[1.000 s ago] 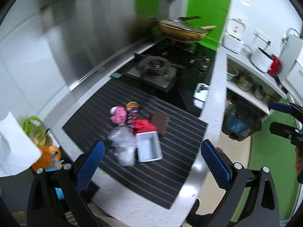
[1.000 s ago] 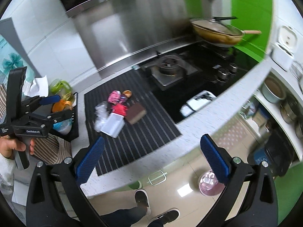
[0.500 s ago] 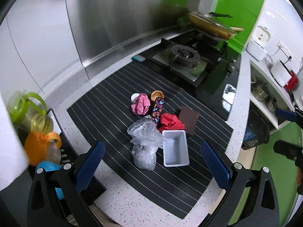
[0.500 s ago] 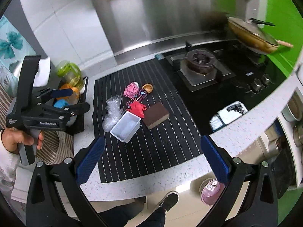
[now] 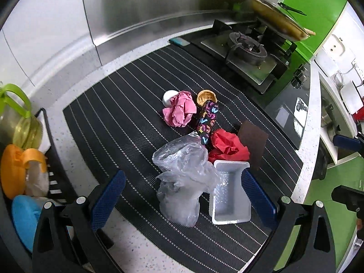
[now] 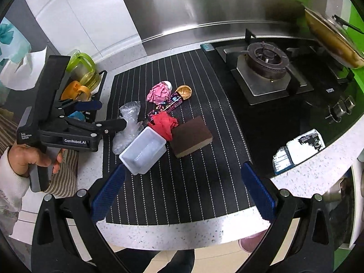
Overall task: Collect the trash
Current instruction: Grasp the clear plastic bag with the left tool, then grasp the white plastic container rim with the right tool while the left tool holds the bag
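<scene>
Two sets of jaws stand released; my left gripper [image 5: 184, 201] is nearer, with the plastic bag [image 5: 182, 179] between its jaws, white tray [image 5: 229, 195] lengthwise alongside.

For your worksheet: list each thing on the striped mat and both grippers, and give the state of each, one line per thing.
left gripper: open, holding nothing
right gripper: open, holding nothing
white tray: upright, empty
clear plastic bag: crumpled, beside the tray
pink paper: crumpled
red paper: crumpled, against the tray's far end
patterned wrapper: lying flat
brown sponge: lying flat
gold cup: tipped on its side
</scene>
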`<state>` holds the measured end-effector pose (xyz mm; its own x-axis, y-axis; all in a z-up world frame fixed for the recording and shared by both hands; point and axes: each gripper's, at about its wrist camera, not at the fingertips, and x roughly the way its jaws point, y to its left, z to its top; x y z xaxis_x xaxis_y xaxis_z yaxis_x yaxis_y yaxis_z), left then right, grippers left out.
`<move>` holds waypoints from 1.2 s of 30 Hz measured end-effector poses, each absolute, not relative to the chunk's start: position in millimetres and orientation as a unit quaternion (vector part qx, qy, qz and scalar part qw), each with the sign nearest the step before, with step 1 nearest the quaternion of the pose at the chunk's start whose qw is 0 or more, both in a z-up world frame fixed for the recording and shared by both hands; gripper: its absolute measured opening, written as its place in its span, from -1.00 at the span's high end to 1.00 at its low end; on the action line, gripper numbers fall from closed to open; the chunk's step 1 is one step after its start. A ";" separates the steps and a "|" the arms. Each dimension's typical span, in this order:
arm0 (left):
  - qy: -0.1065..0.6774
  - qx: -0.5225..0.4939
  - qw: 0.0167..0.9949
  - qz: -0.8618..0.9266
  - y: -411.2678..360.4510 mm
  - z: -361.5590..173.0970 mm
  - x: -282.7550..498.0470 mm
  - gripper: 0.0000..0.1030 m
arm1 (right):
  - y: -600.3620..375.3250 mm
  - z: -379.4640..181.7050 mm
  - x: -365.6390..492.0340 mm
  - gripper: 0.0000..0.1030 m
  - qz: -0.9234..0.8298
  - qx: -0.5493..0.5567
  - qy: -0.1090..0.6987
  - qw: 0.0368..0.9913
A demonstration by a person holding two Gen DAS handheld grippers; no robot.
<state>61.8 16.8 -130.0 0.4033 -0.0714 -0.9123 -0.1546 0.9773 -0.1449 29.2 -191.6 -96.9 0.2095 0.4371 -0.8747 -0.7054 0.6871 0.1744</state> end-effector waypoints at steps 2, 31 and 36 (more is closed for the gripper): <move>0.551 -0.110 0.827 0.018 16.8 -136.7 65.4 -0.89 | -189.5 -100.9 31.8 -0.92 0.374 -0.133 0.509 0.764; 0.517 -0.108 0.849 0.022 28.3 -105.6 46.3 0.88 | -152.2 -126.9 19.3 -0.92 0.386 -0.121 0.530 0.745; 0.505 -0.103 0.856 0.024 31.8 -100.4 40.2 0.88 | -140.3 -143.4 15.9 -0.92 0.386 -0.112 0.545 0.736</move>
